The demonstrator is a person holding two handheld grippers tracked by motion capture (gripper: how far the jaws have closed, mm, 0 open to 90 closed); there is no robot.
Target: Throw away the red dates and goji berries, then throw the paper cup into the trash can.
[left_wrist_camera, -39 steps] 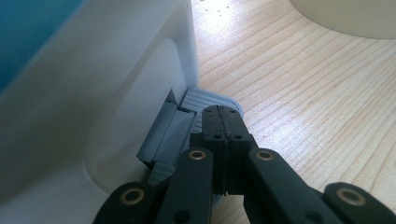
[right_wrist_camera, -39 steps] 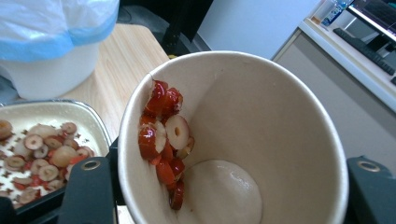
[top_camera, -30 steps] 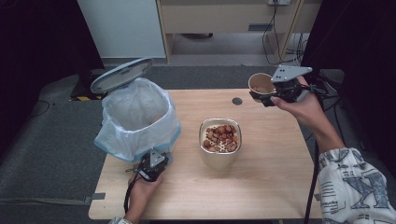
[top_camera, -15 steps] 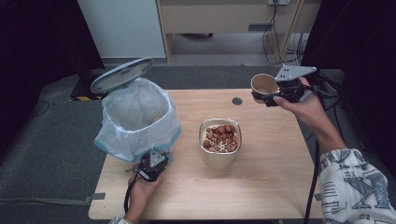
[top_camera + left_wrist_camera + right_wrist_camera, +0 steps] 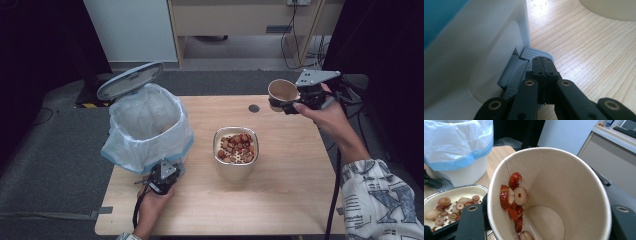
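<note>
Overhead, our right claw (image 5: 286, 102) grips a tilted paper cup (image 5: 281, 92) above the counter (image 5: 280, 197), while our left claw (image 5: 161, 176), jaws pressed together, rests on the bin's pedal (image 5: 534, 55).

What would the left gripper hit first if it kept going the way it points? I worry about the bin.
Most likely the grey pedal at the foot of the white bin. The shut left gripper seems already on it, though contact is unclear.
</note>
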